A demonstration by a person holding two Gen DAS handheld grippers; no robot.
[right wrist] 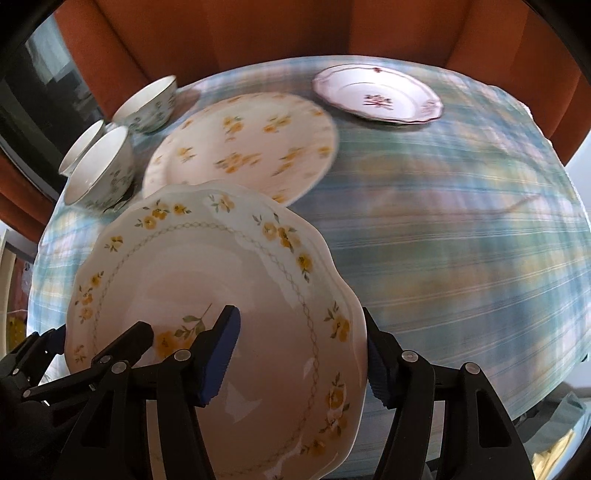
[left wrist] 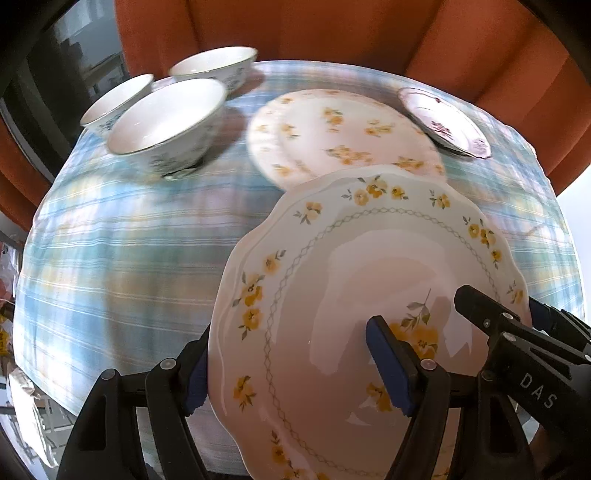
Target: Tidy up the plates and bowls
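A deep scalloped plate with yellow flowers (left wrist: pixel 332 295) (right wrist: pixel 207 280) hangs tilted above the table, held from both sides. My left gripper (left wrist: pixel 291 365) is shut on its left rim, one blue pad inside and one outside. My right gripper (right wrist: pixel 299 354) is shut on the opposite rim the same way; it also shows in the left wrist view as right gripper (left wrist: pixel 498 325). Behind lies a large flat yellow-flowered plate (left wrist: pixel 343 136) (right wrist: pixel 243 147). A small plate with a dark red flower (left wrist: pixel 443 122) (right wrist: pixel 376 98) sits at the far right. Three white bowls (left wrist: pixel 170 122) (right wrist: pixel 103 170) cluster at the far left.
The round table wears a blue plaid cloth (left wrist: pixel 129 258) (right wrist: pixel 461 258). Orange upholstered seating (left wrist: pixel 295 29) curves around its far side. Clutter lies on the floor at the left edge (left wrist: pixel 22 406).
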